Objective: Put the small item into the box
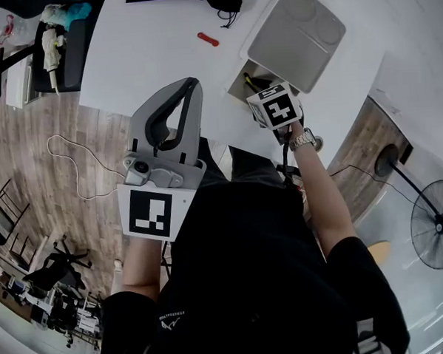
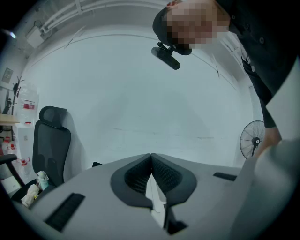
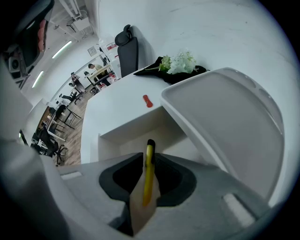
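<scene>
R gripper (image 3: 149, 157) clamped on thin yellow item (image 3: 148, 180), edge-on at mouth of open box (image 3: 123, 132), far right on table (image 3: 112, 110). Prob. light, stiff, slick; mid-length pinch looks adequate. L gripper (image 2: 151, 159) jaws together, empty, near left.

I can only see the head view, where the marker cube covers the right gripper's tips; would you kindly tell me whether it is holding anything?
Observer: Yes, the right gripper is shut on a thin yellow item with a black tip.
Operator: Thanks. Where is it pointing?
Observer: Into the open white box, beside its raised lid.
Operator: And what does the left gripper face?
Observer: The left gripper, shut on nothing, faces a bare wall, with an office chair at left and a fan at right.
</scene>
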A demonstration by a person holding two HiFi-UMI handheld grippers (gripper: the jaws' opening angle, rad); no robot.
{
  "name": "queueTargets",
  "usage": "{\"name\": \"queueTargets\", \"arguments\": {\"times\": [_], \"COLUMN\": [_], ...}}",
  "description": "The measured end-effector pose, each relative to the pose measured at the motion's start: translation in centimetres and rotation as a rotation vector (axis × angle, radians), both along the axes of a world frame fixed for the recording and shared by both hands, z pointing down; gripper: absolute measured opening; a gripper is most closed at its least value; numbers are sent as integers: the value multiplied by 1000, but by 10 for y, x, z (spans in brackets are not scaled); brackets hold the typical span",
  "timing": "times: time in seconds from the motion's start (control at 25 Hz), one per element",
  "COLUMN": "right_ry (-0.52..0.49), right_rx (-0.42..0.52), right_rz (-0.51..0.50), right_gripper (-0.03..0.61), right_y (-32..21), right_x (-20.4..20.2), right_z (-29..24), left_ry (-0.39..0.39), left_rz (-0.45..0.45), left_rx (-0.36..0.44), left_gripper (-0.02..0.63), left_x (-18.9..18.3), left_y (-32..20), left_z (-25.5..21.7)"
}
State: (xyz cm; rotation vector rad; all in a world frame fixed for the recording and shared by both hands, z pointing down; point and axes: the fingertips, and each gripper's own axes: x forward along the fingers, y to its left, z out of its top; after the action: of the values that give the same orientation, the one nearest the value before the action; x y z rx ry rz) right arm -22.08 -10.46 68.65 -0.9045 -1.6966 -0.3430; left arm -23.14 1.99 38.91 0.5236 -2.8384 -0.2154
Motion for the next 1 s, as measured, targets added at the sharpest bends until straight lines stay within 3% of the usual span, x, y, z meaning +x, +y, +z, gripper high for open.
{"name": "queueTargets", "arguments": {"times": [0.52,0.64,0.72,1.0], "right_ry": [-47,-57,-66,-85], "right_rx": [-57,-79,-95,-221], "right_rz": [50,76,94,207], "right_gripper": [68,52,6,5], "right_y": [-11,-15,-19,-34], "right_x": [2,3,2,4], "right_z": [-29,-38,-44,-83], "left_ry": [-24,-28,-34,-50], "left_rz": [31,49,59,127], "left_rx": [6,3,2,0], "left_gripper": [5,5,5,5], "left_x": [12,14,15,19], "left_y": [-13,-21,-25,-53], "left_z": [-8,-12,-15,-24]}}
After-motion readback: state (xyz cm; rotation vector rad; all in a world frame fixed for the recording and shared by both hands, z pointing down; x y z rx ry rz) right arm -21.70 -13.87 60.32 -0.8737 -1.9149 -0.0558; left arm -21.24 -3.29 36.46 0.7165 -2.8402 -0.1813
